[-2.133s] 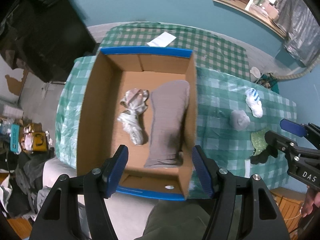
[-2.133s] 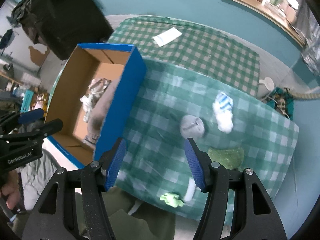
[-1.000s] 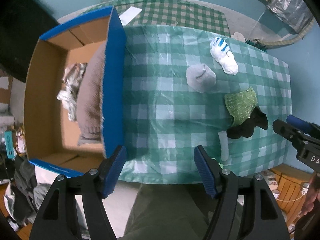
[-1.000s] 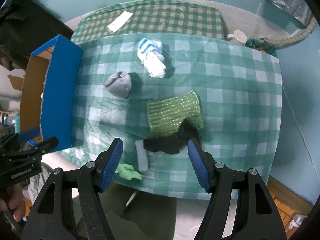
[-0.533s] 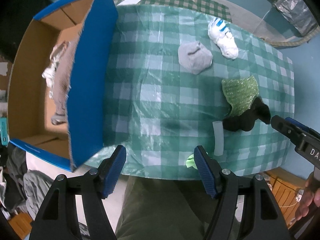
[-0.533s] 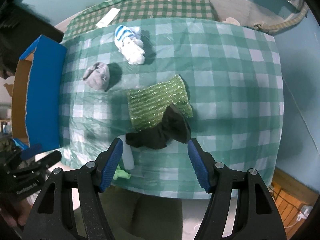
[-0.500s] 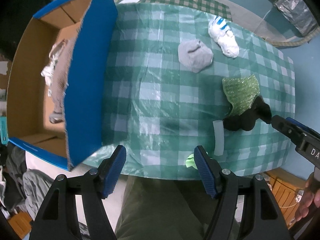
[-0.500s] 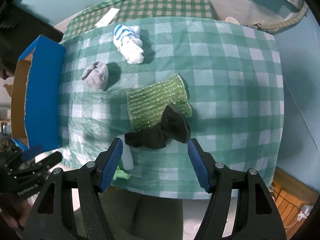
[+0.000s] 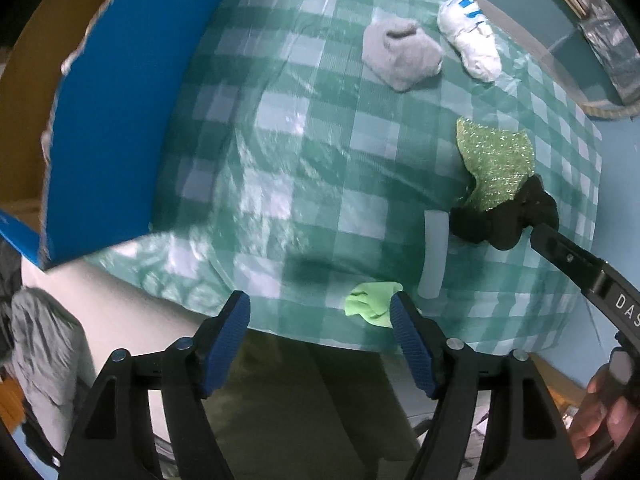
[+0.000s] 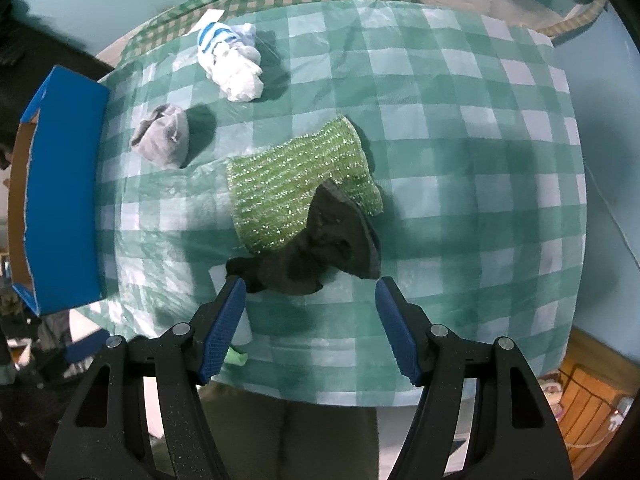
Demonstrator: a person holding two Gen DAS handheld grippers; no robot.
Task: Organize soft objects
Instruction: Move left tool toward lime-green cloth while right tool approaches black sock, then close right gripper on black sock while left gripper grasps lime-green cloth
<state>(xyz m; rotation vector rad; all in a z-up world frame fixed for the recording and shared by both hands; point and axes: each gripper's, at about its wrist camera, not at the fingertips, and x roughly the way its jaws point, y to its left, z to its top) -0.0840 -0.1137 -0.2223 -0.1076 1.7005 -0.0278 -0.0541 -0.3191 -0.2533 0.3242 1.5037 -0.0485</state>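
Observation:
On the green checked tablecloth (image 10: pixel 460 160) lie a black sock (image 10: pixel 320 240) partly over a glittery green cloth (image 10: pixel 288 184), a grey balled sock (image 10: pixel 162 140) and a white sock with blue stripes (image 10: pixel 232 64). My right gripper (image 10: pixel 310 300) is open, just short of the black sock. My left gripper (image 9: pixel 320 316) is open over the table's near edge, its right finger beside a small lime green piece (image 9: pixel 370 304). The blue cardboard box (image 9: pixel 120 100) stands at the left. The black sock (image 9: pixel 500 220) also shows in the left wrist view.
A white flat strip (image 9: pixel 432 256) lies near the front edge beside the black sock. The box (image 10: pixel 60 200) takes up the table's left side. A white paper slip (image 10: pixel 210 16) lies at the far edge. The right gripper's arm (image 9: pixel 580 272) reaches in from the right.
Both grippers have moved right and down toward the table. The box slid to the left edge of both views. The right gripper now sits close to the black sock.

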